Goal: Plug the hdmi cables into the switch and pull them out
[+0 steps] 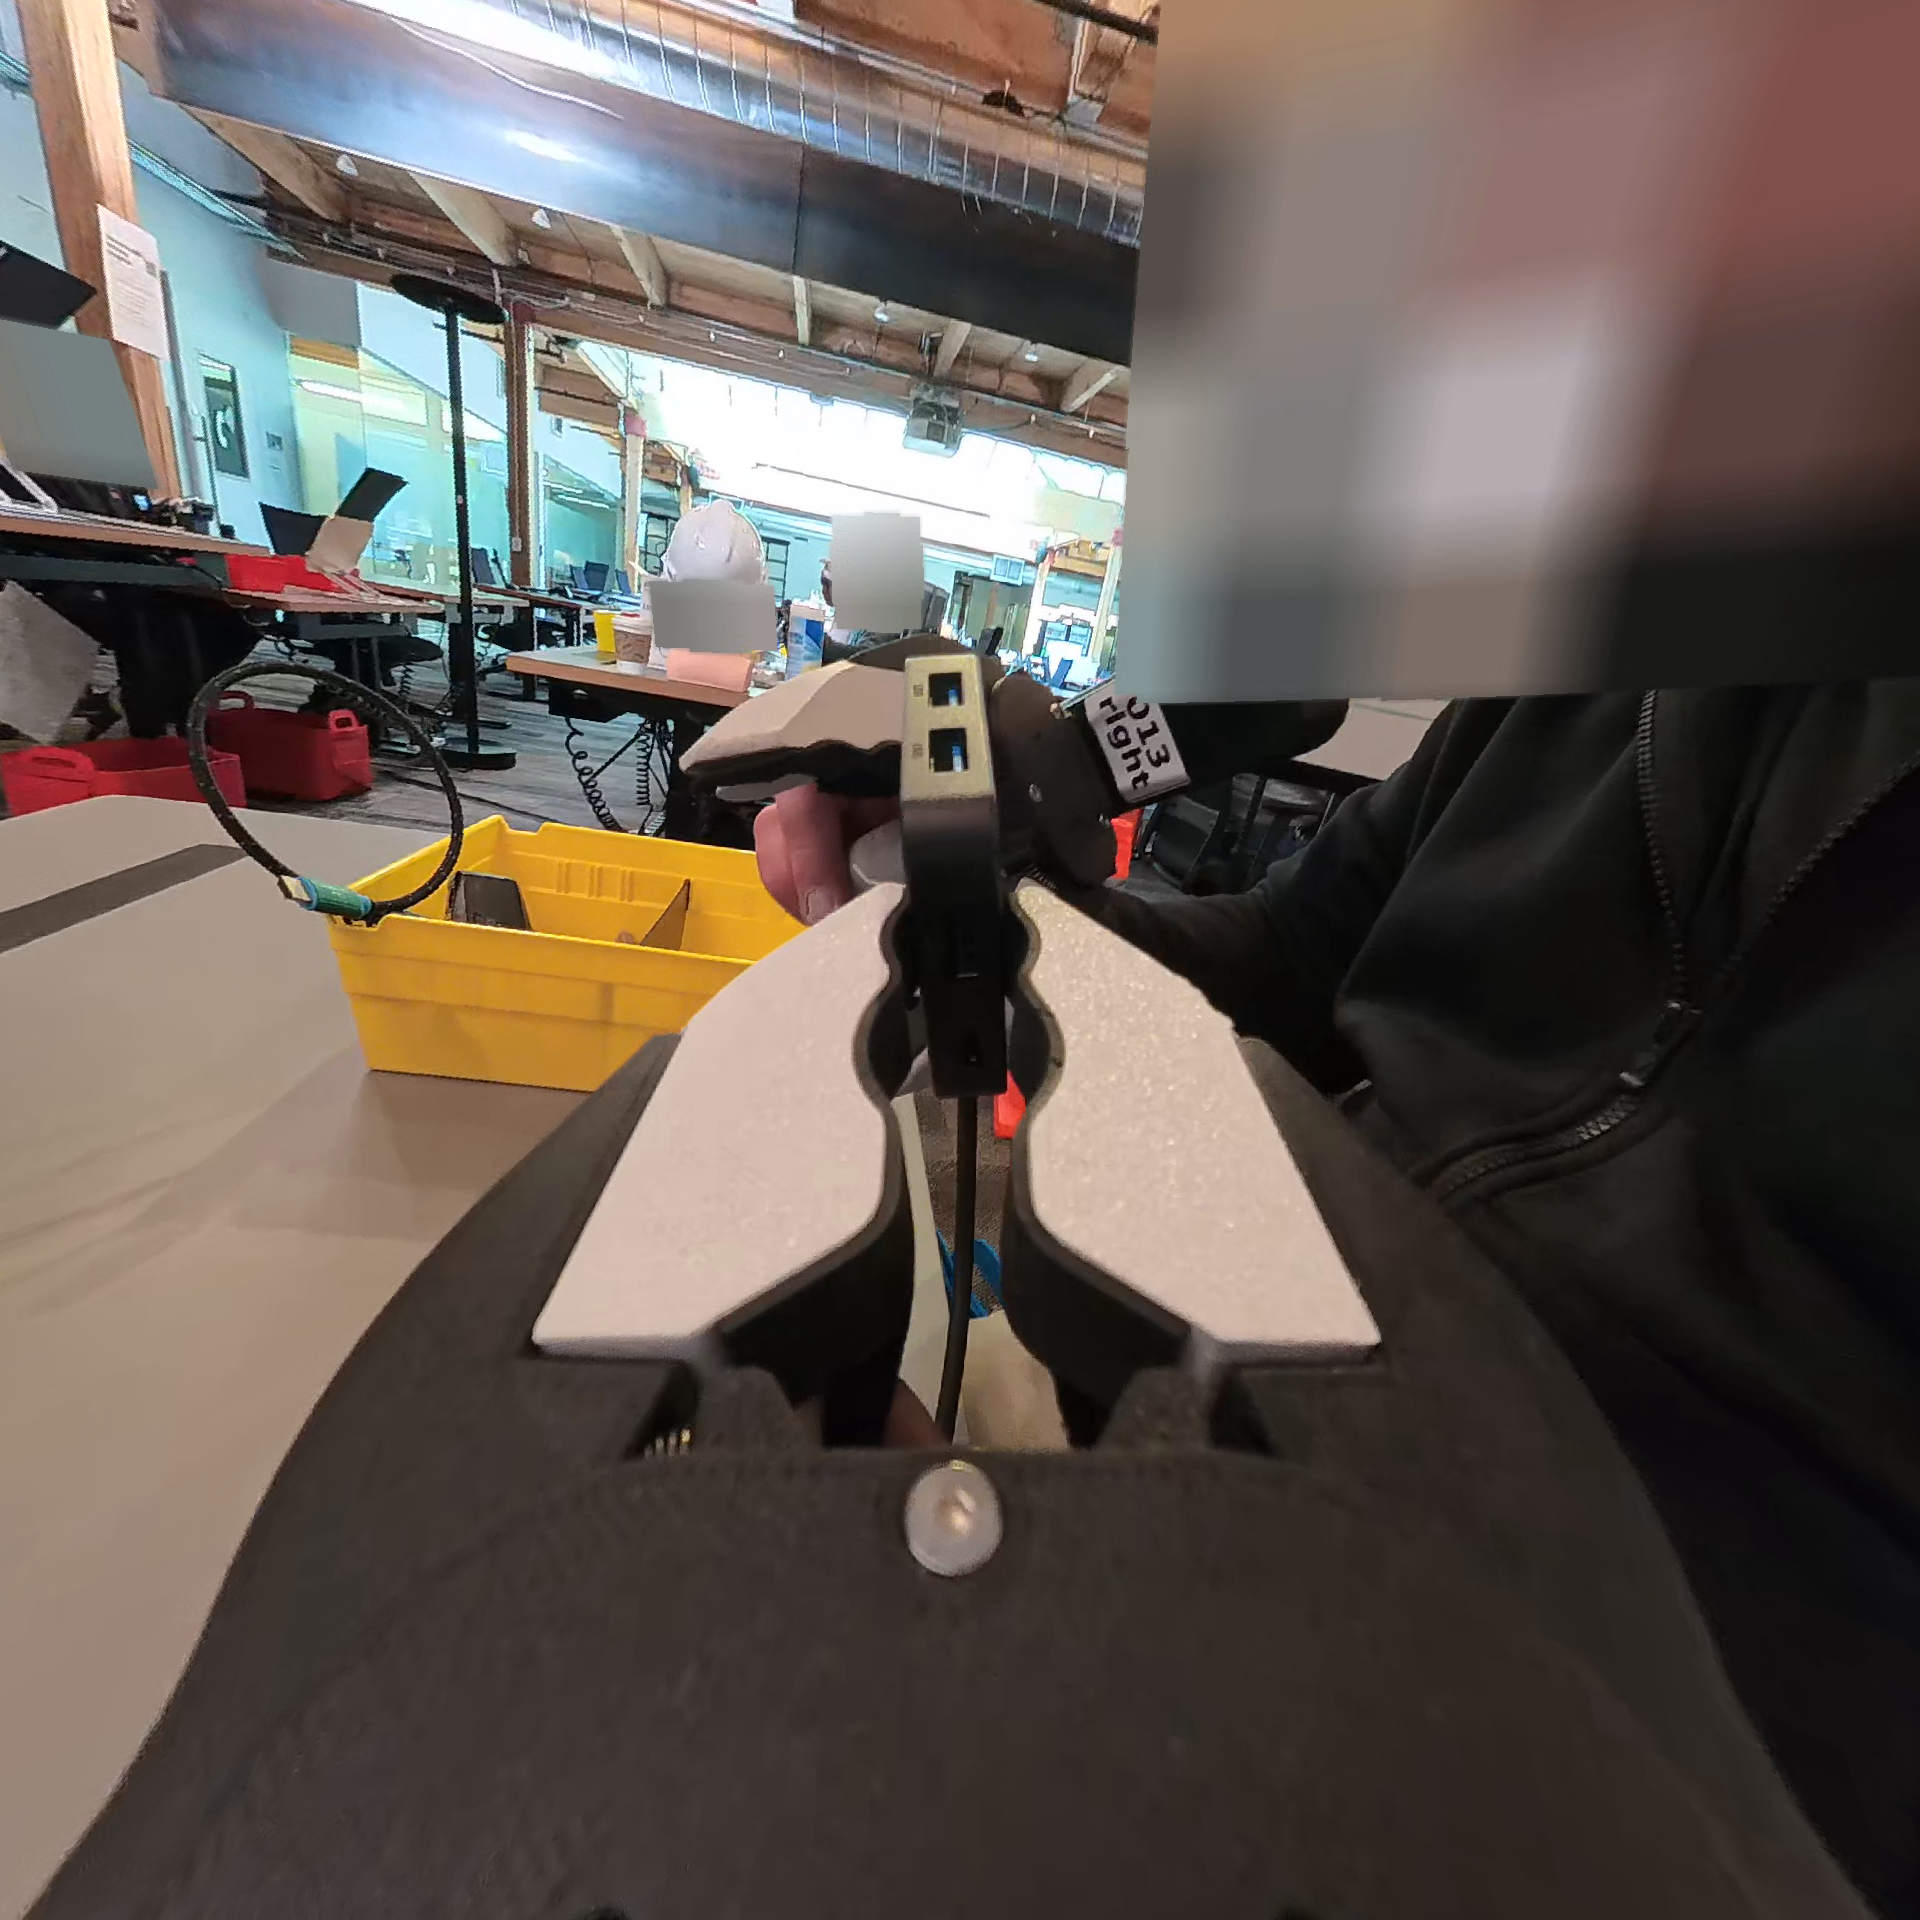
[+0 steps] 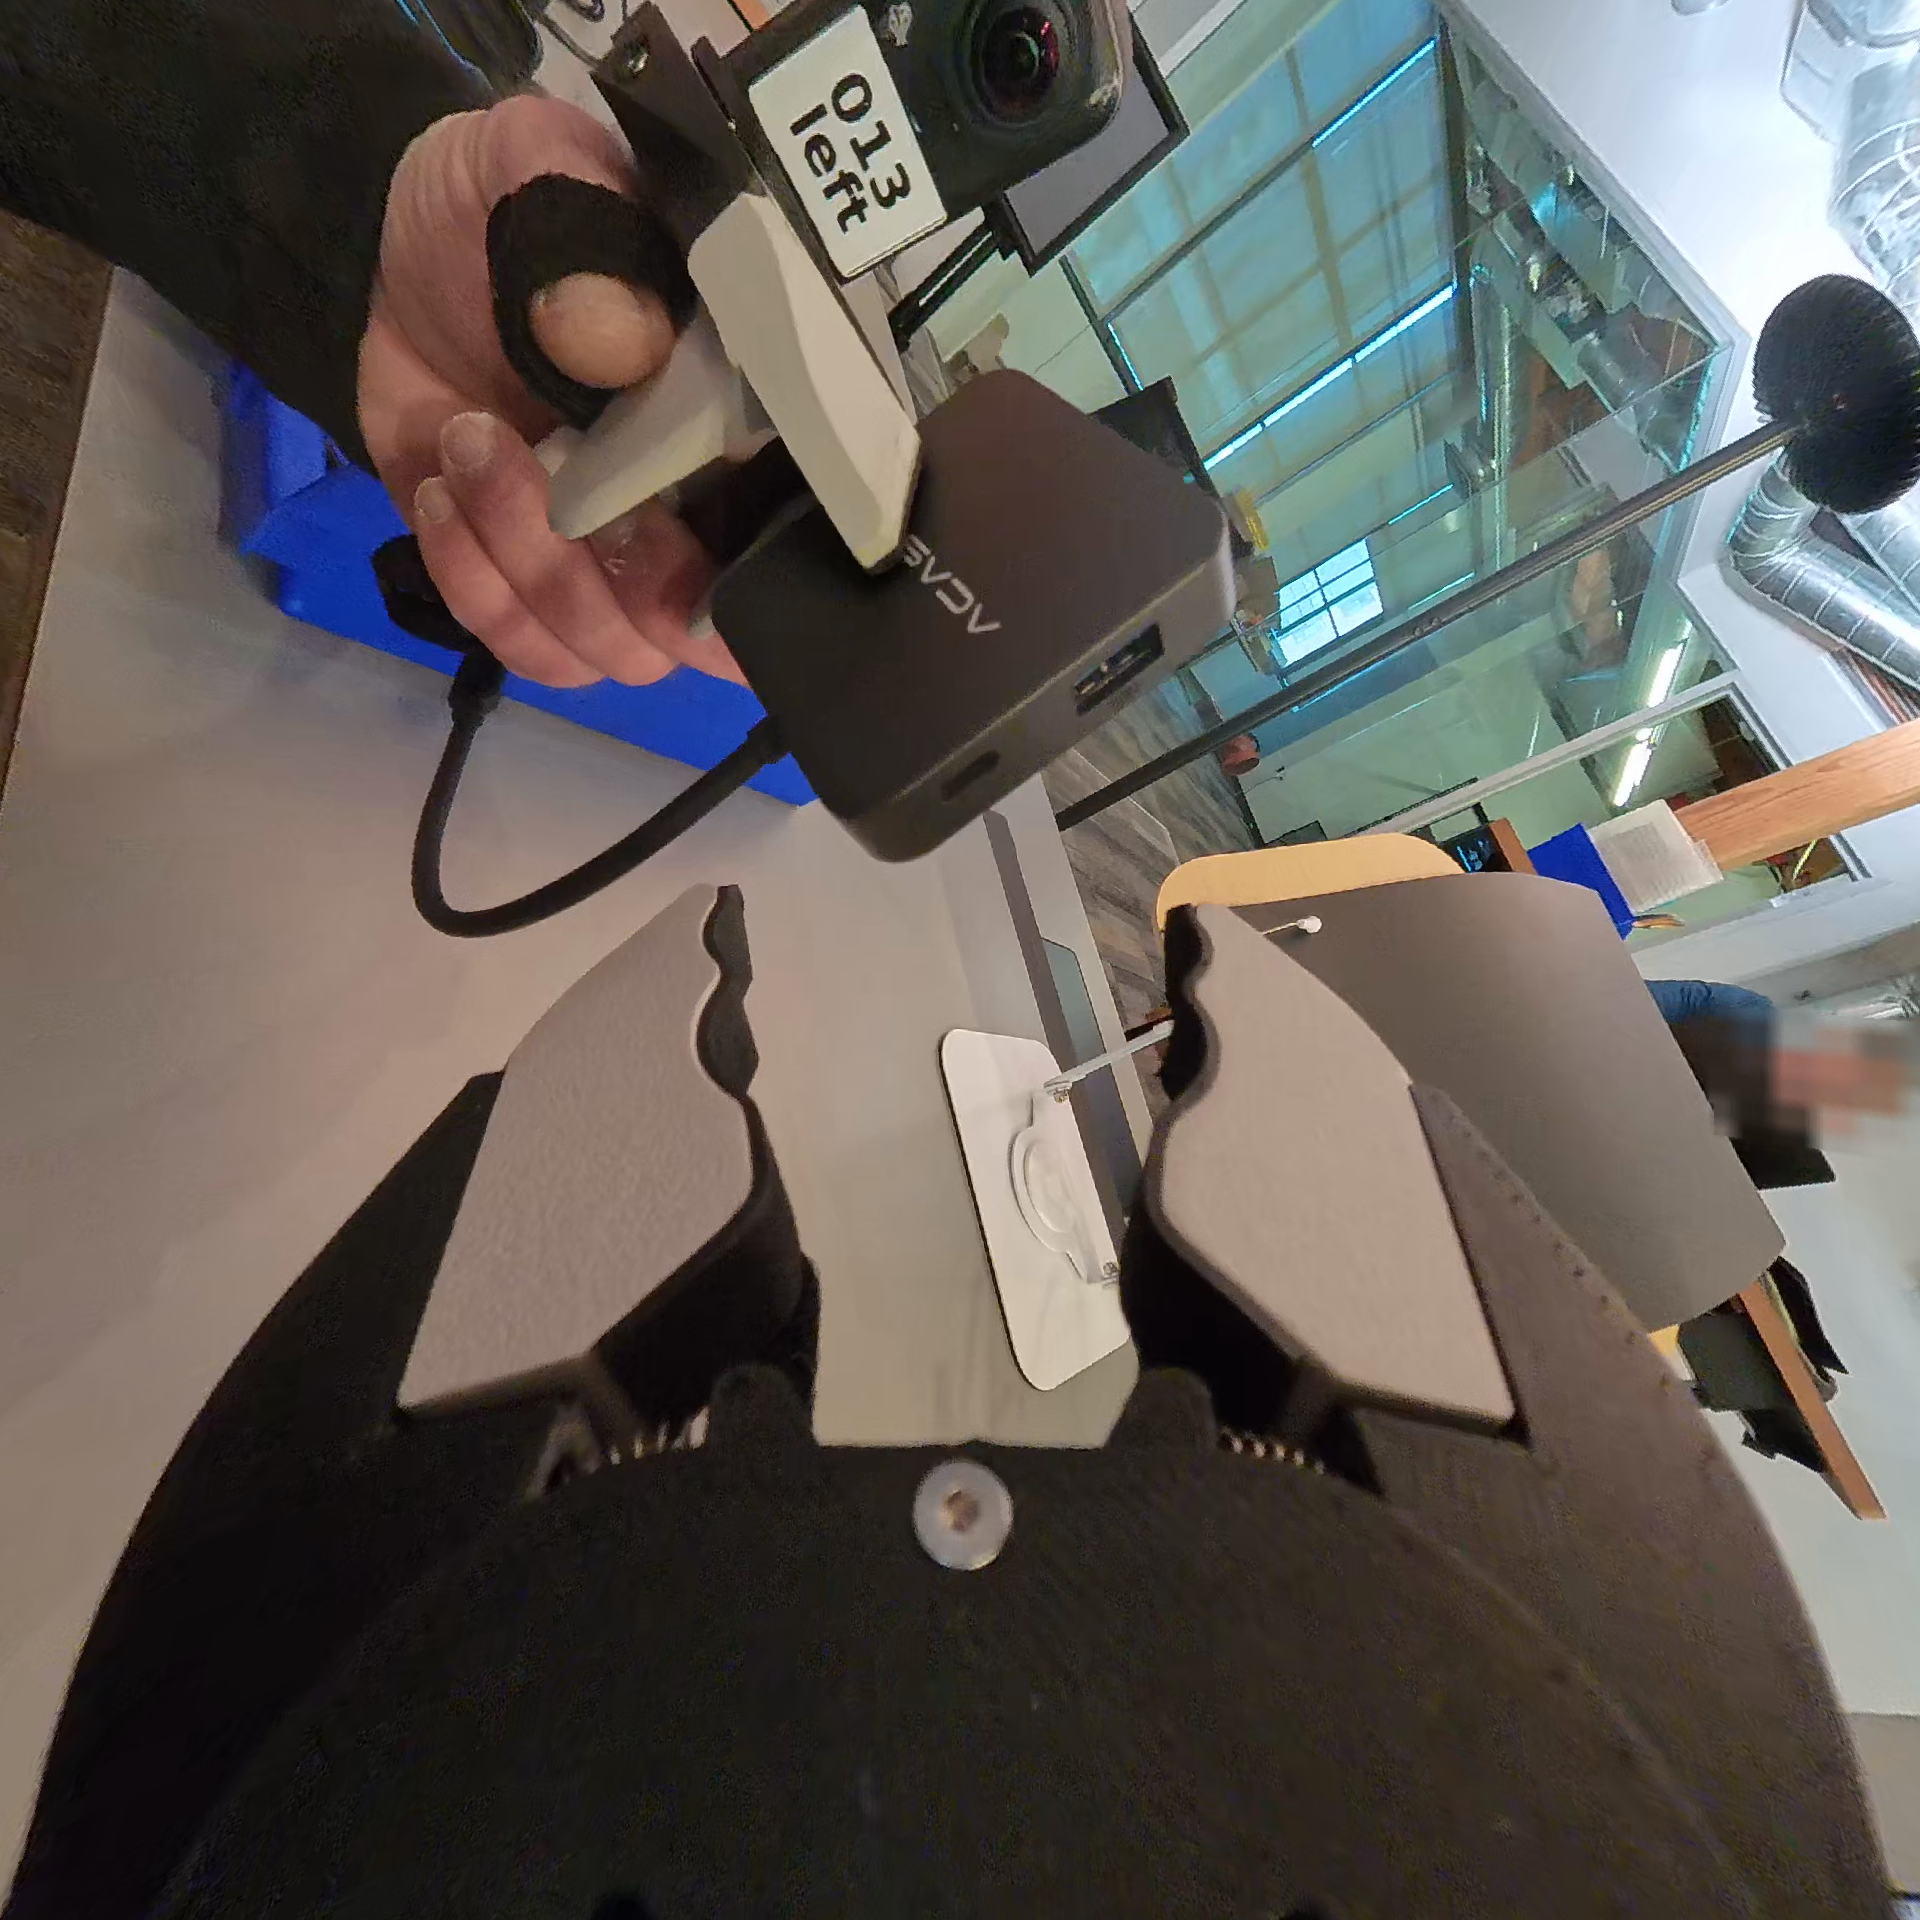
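My left gripper (image 1: 951, 935) is shut on the switch (image 1: 948, 800), a dark grey box that stands on edge between the fingertips with two blue ports facing me. Its short black cable (image 1: 961, 1195) hangs down between the fingers. In the right wrist view the switch (image 2: 966, 613) is held above the grey table by the left gripper (image 2: 810, 540), and its cable (image 2: 540, 883) loops down. My right gripper (image 2: 956, 935) is open and empty, just below the switch. An HDMI cable with a green plug (image 1: 335, 900) rests on the yellow bin's rim.
A yellow bin (image 1: 499, 997) stands on the grey table (image 1: 156, 1091) to the left. A blue bin (image 2: 312, 540) sits behind the left hand. A white adhesive pad (image 2: 1039, 1195) lies on the table between my right fingers. A person in a black hoodie (image 1: 1558, 1039) is close on the right. Spacing between my two grippers at the tips: around 5 cm.
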`<control>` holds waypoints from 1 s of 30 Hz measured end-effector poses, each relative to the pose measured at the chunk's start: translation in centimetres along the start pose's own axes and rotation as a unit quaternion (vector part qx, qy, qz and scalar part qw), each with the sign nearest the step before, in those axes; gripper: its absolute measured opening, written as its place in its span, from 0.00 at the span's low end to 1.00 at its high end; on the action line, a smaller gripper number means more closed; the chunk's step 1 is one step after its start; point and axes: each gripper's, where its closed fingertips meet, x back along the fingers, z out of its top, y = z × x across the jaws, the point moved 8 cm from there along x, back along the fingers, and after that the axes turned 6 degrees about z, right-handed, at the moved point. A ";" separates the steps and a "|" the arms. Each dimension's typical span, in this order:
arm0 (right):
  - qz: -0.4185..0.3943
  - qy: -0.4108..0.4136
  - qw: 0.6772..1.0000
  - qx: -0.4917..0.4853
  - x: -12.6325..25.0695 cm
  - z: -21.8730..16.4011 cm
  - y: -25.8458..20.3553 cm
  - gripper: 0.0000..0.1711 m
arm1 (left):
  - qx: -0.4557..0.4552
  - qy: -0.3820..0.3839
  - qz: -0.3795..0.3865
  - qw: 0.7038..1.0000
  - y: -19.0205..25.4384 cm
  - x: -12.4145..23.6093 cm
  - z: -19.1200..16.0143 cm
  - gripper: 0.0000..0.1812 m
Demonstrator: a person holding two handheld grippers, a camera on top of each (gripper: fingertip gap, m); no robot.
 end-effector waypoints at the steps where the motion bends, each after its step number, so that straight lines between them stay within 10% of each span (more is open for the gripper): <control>1: 0.000 0.000 1.000 0.002 0.0 0.1 0.0 0.45 | -0.001 -0.002 -0.001 1.000 0.0 -0.2 0.0 0.08; 30: -0.012 -0.206 0.970 0.127 -3.3 -2.5 -1.7 0.50 | 0.087 -0.171 0.181 0.965 -2.2 -3.8 -2.9 0.08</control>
